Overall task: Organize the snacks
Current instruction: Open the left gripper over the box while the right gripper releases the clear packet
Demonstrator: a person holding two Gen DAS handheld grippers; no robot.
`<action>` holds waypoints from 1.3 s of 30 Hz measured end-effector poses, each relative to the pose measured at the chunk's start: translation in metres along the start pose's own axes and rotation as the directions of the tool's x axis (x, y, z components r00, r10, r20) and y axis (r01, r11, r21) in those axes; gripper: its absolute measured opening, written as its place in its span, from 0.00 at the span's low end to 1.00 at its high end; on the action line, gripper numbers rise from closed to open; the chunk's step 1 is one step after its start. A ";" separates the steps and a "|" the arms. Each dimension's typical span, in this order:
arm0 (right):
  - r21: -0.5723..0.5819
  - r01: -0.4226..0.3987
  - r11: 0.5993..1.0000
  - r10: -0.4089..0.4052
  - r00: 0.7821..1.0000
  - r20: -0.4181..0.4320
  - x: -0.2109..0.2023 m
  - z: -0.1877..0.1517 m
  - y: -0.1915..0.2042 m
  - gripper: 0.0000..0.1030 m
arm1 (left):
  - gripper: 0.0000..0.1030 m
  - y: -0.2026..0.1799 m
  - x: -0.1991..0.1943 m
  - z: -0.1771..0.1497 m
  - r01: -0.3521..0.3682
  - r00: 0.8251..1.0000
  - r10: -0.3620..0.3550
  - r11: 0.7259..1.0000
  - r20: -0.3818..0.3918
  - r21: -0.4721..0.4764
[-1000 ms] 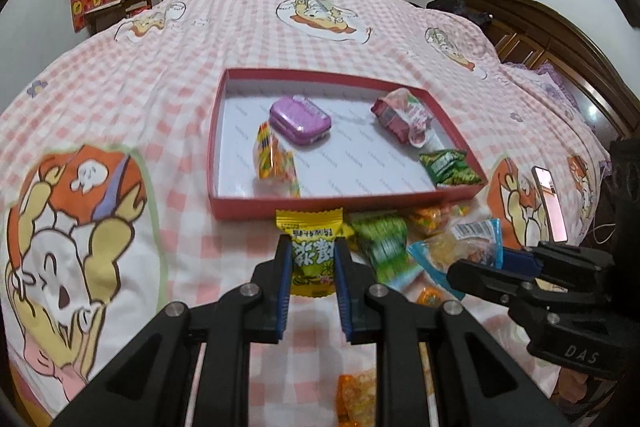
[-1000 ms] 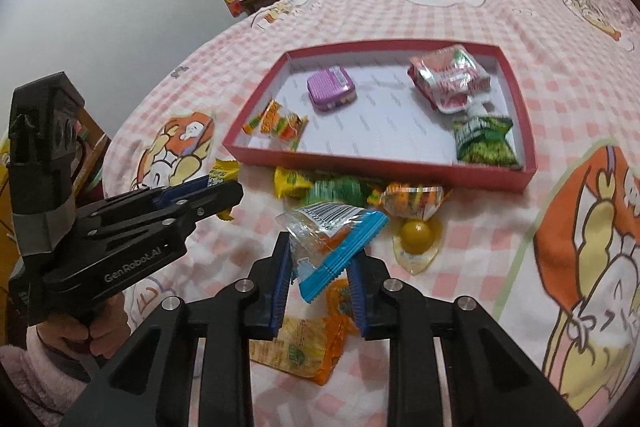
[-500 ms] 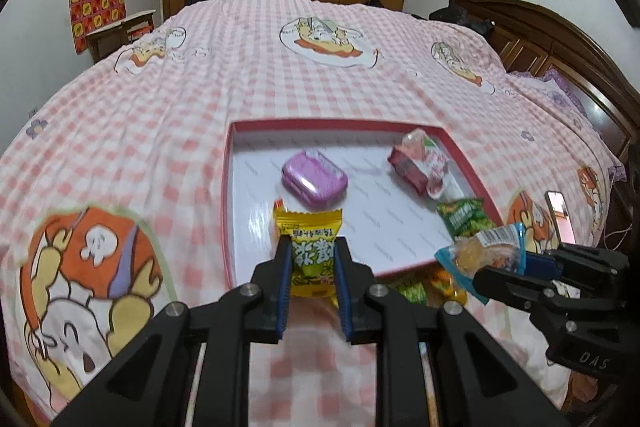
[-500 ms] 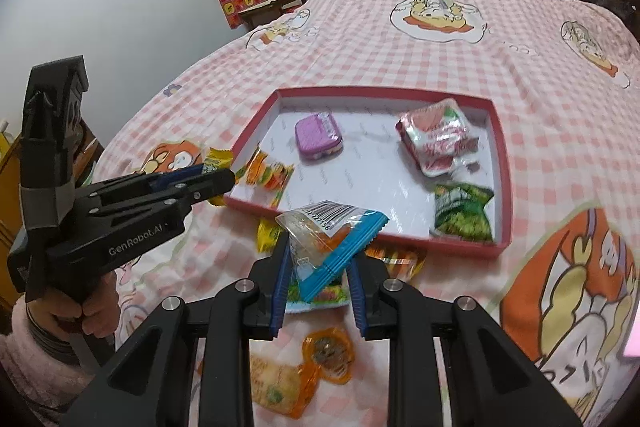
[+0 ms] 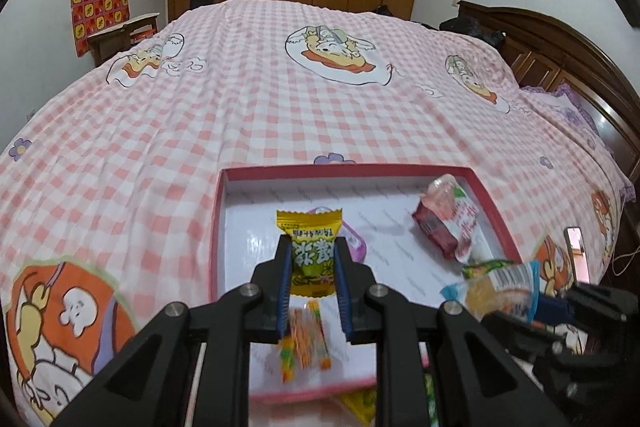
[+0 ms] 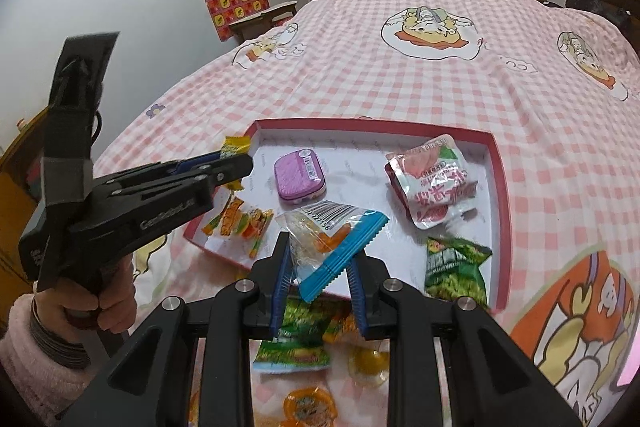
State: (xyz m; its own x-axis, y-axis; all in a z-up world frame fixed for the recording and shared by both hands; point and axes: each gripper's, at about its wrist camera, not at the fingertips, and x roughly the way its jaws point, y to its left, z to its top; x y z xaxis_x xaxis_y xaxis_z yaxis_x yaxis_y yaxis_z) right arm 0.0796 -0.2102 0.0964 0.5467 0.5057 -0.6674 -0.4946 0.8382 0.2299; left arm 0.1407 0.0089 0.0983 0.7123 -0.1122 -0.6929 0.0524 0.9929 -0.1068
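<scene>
A red-rimmed tray (image 5: 218,211) (image 6: 498,187) with a white floor lies on the pink checked bed. In it are a purple tin (image 6: 298,175), a pink packet (image 6: 434,183), a green packet (image 6: 456,269) and an orange striped packet (image 6: 240,223). My left gripper (image 5: 312,263) is shut on a yellow-green candy packet (image 5: 311,251), held above the tray's near left part. My right gripper (image 6: 320,263) is shut on a clear packet with blue edges (image 6: 332,235), held over the tray's near rim.
Loose snacks lie on the bed before the tray: a green packet (image 6: 298,341), a round yellow jelly (image 6: 370,363) and an orange jelly cup (image 6: 308,405). A phone (image 5: 576,255) lies right of the tray. A wooden headboard (image 5: 560,55) stands at the right.
Both grippers have risen and moved forward with their packets, from over the loose snacks to over the tray.
</scene>
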 end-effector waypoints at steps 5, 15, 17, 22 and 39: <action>0.016 0.020 1.000 -0.020 1.000 0.014 0.010 0.003 -0.003 0.26 | 0.19 -0.001 0.024 0.010 -0.030 1.000 0.030 0.999 -0.005 0.011; 0.045 0.021 0.999 -0.021 1.000 -0.003 0.034 0.007 -0.012 0.26 | 0.20 0.008 0.061 0.014 -0.046 0.998 0.044 0.998 -0.053 -0.039; 0.050 0.020 0.999 -0.019 1.000 -0.011 0.039 0.006 -0.013 0.26 | 0.20 0.009 0.063 0.015 -0.057 0.997 0.055 0.997 -0.058 -0.046; 0.067 0.017 0.998 -0.016 1.000 -0.015 0.049 0.008 -0.019 0.26 | 0.35 0.011 0.065 0.016 -0.070 0.997 0.068 0.997 -0.048 -0.037; 0.094 0.052 0.994 -0.050 0.999 -0.018 0.073 0.011 -0.031 0.31 | 0.41 0.005 0.034 0.010 -0.063 0.998 0.062 0.998 -0.026 -0.014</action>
State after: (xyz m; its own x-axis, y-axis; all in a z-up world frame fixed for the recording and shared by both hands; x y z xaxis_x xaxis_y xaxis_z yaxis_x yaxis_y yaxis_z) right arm 0.1424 -0.1970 0.0481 0.5586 0.4590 -0.6908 -0.4002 0.8787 0.2602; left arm 0.1720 0.0110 0.0816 0.6956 -0.0513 -0.7166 -0.0023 0.9973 -0.0736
